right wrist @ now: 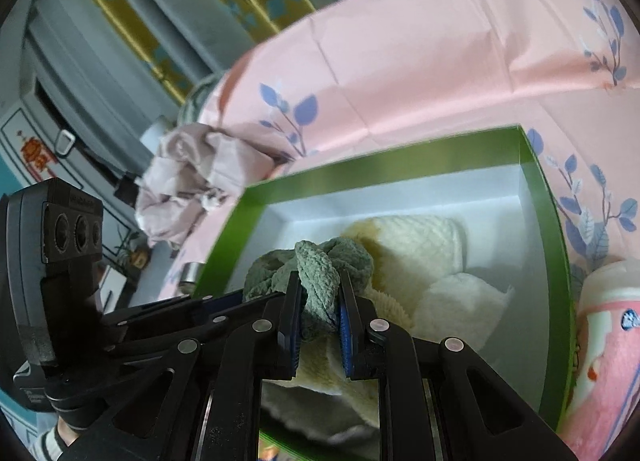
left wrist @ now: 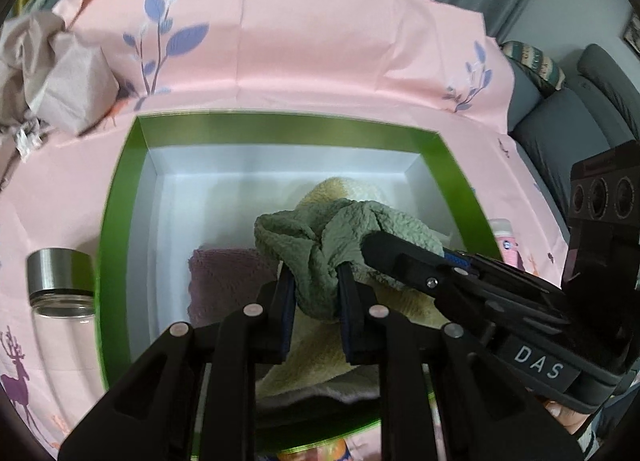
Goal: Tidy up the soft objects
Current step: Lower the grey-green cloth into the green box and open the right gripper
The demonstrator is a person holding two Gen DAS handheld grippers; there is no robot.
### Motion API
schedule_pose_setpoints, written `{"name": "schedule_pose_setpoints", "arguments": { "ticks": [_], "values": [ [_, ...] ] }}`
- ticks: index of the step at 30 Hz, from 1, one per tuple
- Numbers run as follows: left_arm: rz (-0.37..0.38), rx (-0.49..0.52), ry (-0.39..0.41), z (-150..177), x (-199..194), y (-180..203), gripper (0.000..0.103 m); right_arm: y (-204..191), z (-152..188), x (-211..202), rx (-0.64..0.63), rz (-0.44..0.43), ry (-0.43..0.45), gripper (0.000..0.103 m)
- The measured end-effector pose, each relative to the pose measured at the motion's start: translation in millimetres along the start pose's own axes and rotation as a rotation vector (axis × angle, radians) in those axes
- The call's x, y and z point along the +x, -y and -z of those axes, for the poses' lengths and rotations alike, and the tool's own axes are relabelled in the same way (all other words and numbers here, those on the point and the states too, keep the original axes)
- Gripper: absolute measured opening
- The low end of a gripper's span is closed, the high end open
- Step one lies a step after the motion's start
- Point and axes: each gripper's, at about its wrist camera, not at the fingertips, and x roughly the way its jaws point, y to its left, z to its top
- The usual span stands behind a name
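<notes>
Green towel point(left wrist: 320, 257) bunched at centre frame, held between both grippers over the open box point(left wrist: 120, 197). Left gripper point(left wrist: 316, 281) clamped on the towel's lower fold, blue pads pressing the cloth from either side. Right gripper point(left wrist: 372, 245) enters the left wrist view from the lower right, its tips buried in the same towel just right of the left one's jaws.

Right wrist view agrees: right gripper point(right wrist: 320, 297) closed on a twisted ridge of the green towel point(right wrist: 316, 269) at lower centre, while the left gripper point(right wrist: 244, 297) reaches in from the lower left and meets the cloth beside it.

Box has a green rim and white inner walls and fills the middle of both views. Inside it, a cream towel point(left wrist: 340, 193) lies under and behind the green one, and a folded mauve towel point(left wrist: 228, 277) sits against the lower left of the box floor. Right wrist view shows a white cloth point(right wrist: 460, 301) beside the cream towel point(right wrist: 416, 241).

Pink cloth point(left wrist: 320, 61) with blue leaf prints covers the surface around the box. Glass jar point(left wrist: 60, 285) with a metal lid stands at left, outside the rim. Crumpled pale fabric point(left wrist: 52, 77) lies at upper left. Pink bottle point(right wrist: 608, 341) at the right edge of the right wrist view, just beside the box wall
</notes>
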Motion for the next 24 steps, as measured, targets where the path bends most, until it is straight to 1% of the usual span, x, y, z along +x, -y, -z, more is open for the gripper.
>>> {"name": "schedule_pose_setpoints", "arguments": {
  "ticks": [4,5,6,7,8,9,10,11,12,13,15,16,18,22,24],
  "values": [
    [0.000,-0.032,-0.034,-3.1,7.3,-5.5,0.023,8.3,-2.6,7.9,0.019,0.020,-0.039,0.017],
    [-0.006,-0.038,-0.035,-3.9,7.1,-6.1,0.029,9.9,-3.3,7.3,0.024,0.024,-0.041,0.018],
    [-0.018,-0.050,-0.033,-4.1,6.5,-7.6,0.040,10.9,-4.1,5.8,0.029,0.029,-0.040,0.019],
    [-0.028,-0.067,-0.033,-4.0,5.5,-10.6,0.047,12.0,-4.8,4.1,0.034,0.037,-0.037,0.024],
    [-0.033,-0.083,-0.033,-4.2,4.3,-14.1,0.060,14.2,-5.9,-0.5,0.043,0.054,-0.028,0.028],
    [-0.034,-0.100,-0.032,-4.3,2.6,-17.9,0.072,15.1,-6.7,-2.7,0.047,0.065,-0.021,0.038],
    [-0.034,-0.109,-0.030,-3.9,0.4,-20.5,0.078,17.5,-7.6,-8.7,0.055,0.080,-0.009,0.049],
    [-0.019,-0.110,-0.030,-3.1,-1.4,-20.8,0.079,18.8,-9.1,-11.6,0.062,0.089,-0.002,0.054],
    [-0.017,-0.105,-0.033,-2.0,-3.4,-19.5,0.080,20.2,-10.1,-15.8,0.070,0.083,0.005,0.056],
    [-0.034,-0.090,-0.030,-0.9,-6.1,-16.5,0.082,20.5,-11.9,-19.2,0.074,0.078,0.009,0.056],
    [-0.062,-0.059,-0.026,0.3,-11.5,-9.4,0.088,18.0,-13.6,-29.1,0.067,0.101,0.030,0.056],
    [-0.062,-0.053,-0.024,0.8,-14.2,-7.0,0.091,16.2,-14.1,-34.6,0.065,0.105,0.039,0.057],
    [-0.056,-0.035,-0.011,2.3,-23.5,-0.5,0.098,12.2,-13.6,-51.0,0.067,0.083,0.067,0.058],
    [-0.065,0.016,0.030,8.8,-45.7,13.7,0.100,-0.1,-5.4,-84.7,0.053,0.067,0.124,0.063],
    [-0.067,0.033,0.045,13.5,-56.7,20.0,0.102,-7.3,2.0,-99.2,0.046,0.064,0.143,0.064]
  ]
}}
